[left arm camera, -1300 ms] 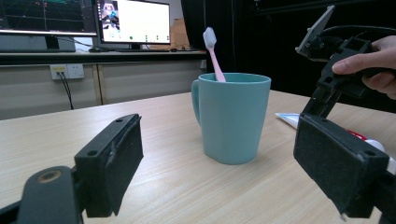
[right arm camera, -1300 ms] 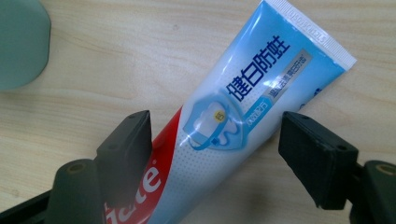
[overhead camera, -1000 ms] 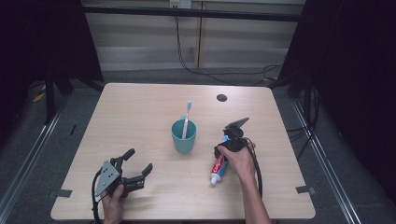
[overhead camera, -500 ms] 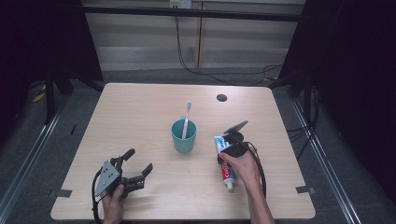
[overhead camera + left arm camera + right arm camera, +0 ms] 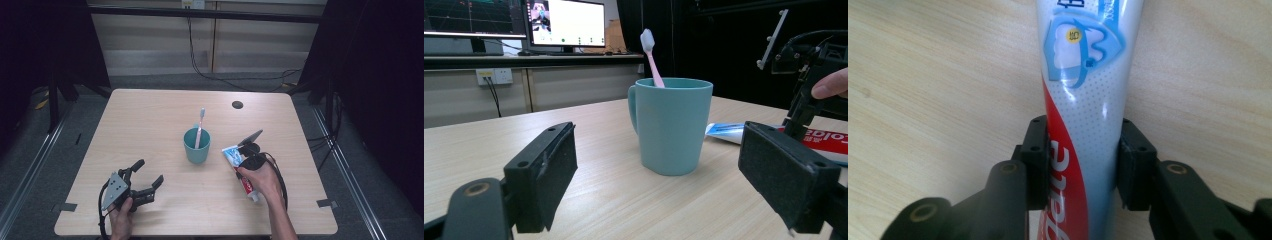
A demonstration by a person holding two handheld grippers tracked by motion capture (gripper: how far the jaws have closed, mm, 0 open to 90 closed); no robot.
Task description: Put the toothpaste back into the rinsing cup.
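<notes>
My right gripper [image 5: 1079, 165] has just been closing; its fingers pinch the glossy toothpaste tube [image 5: 1083, 95] lying near the pale wood-grain bench's [image 5: 165, 110] right edge. Left fingers [image 5: 544, 175] stay spread. Mid-bench, a smooth teal mug [image 5: 196, 145] holds a pink toothbrush [image 5: 200, 127].

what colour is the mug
Teal mug, clearest in the left gripper view.

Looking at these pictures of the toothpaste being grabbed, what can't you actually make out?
- Toothpaste tube: in the right gripper view both ends run off the frame; in the high view the person's right hand covers its middle.
- Toothbrush: in the left gripper view the cup hides its lower handle.
- Tube's small print: too small in the high view.
</notes>
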